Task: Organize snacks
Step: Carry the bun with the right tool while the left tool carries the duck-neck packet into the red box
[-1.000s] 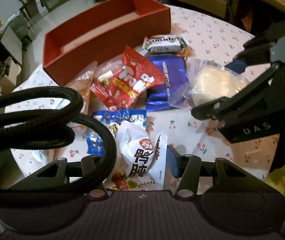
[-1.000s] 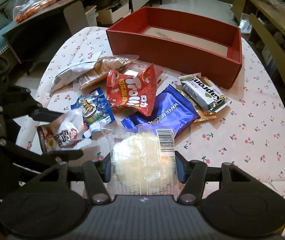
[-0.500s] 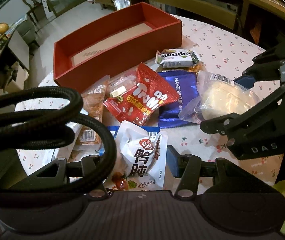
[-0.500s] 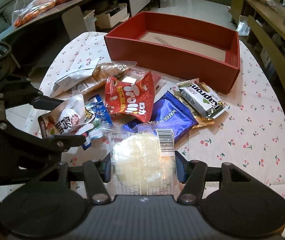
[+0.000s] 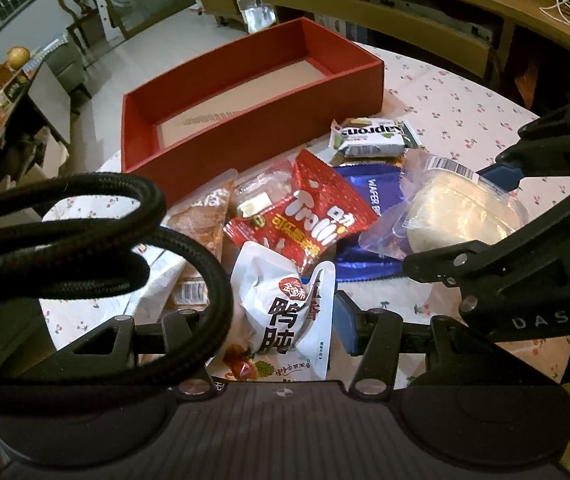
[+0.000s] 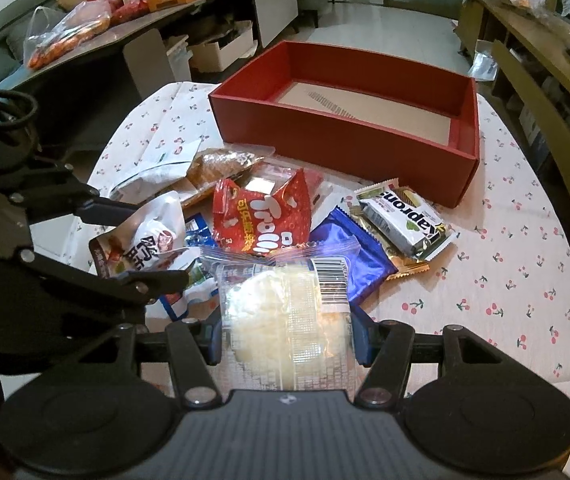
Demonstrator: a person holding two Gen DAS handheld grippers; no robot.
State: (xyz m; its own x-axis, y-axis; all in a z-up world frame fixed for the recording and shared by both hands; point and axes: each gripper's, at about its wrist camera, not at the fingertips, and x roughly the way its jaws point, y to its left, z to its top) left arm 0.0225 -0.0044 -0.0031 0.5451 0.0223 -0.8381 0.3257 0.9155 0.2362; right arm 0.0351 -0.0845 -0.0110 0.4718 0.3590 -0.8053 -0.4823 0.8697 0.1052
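Note:
My left gripper (image 5: pixel 281 320) is shut on a white snack pouch (image 5: pixel 285 304) with red and black lettering, held just above the pile. From the right wrist view the left gripper (image 6: pixel 137 244) and its pouch (image 6: pixel 149 236) show at the left. My right gripper (image 6: pixel 287 340) is shut on a clear bag of pale bread (image 6: pixel 289 312); this bag (image 5: pixel 457 204) also shows at the right of the left wrist view. The empty red box (image 6: pixel 325 140) (image 5: pixel 253 136) stands behind the pile.
On the cherry-print tablecloth (image 6: pixel 505 280) lie a red Trolli bag (image 6: pixel 261 216), a blue wafer pack (image 6: pixel 349 248), a white-green bar (image 6: pixel 405 220), an orange snack bag (image 6: pixel 221 164) and a white bag (image 6: pixel 157 168). Black cable loops (image 5: pixel 85 240) block the left wrist view's left side.
Both views have tilted up a little, so the red box sits lower and shows more of its inside. The white pouch hangs slightly higher. Both grips are unchanged.

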